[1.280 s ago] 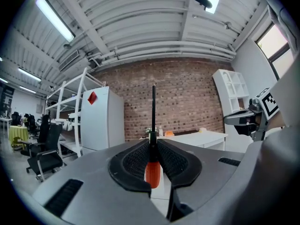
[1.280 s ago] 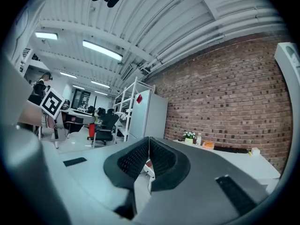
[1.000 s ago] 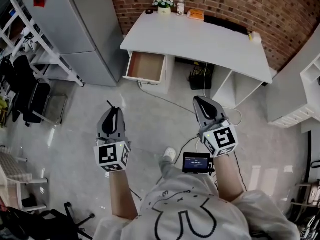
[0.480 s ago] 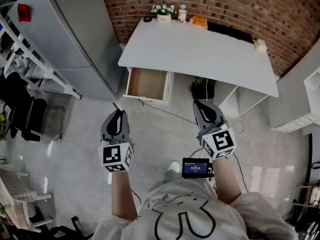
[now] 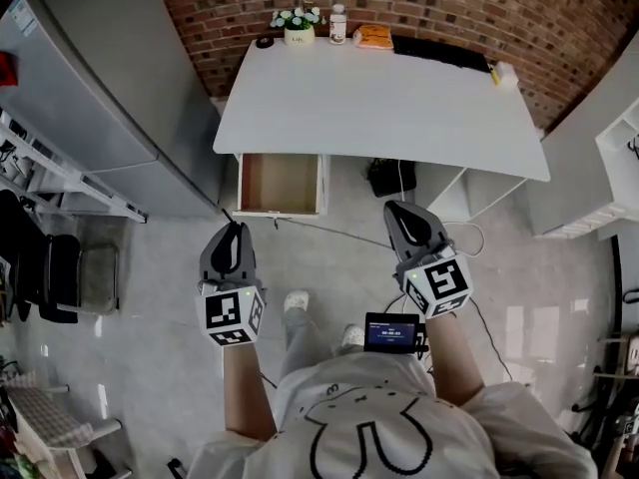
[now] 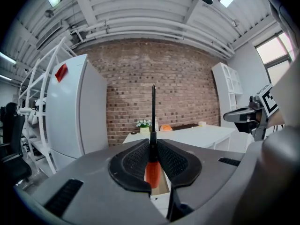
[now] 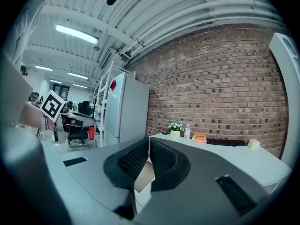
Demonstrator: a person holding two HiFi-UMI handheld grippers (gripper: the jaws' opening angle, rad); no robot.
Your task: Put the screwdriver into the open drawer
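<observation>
Left gripper (image 5: pixel 229 234) clamped on the orange-handled screwdriver (image 6: pixel 152 170), its shaft jutting beyond the jaws toward the open drawer (image 5: pixel 280 180) just ahead, right gripper (image 5: pixel 399 216) shut and empty alongside; the long shaft could catch the desk (image 5: pixel 379 98) edge and twist loose.

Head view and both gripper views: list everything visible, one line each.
desk: one, white, against the brick wall
drawer: one, open, wood-coloured inside, under the desk's left end
screwdriver: one, orange handle, black shaft, in the left gripper
flower pot: one, white, desk's back edge
bottle: one, pale, beside the flower pot
keyboard: one, black, desk's back edge
refrigerator: one, grey, left of the desk
small screen: one, black, at the person's waist
left gripper: one, grey, fingers shut on the screwdriver
right gripper: one, grey, fingers together, empty
</observation>
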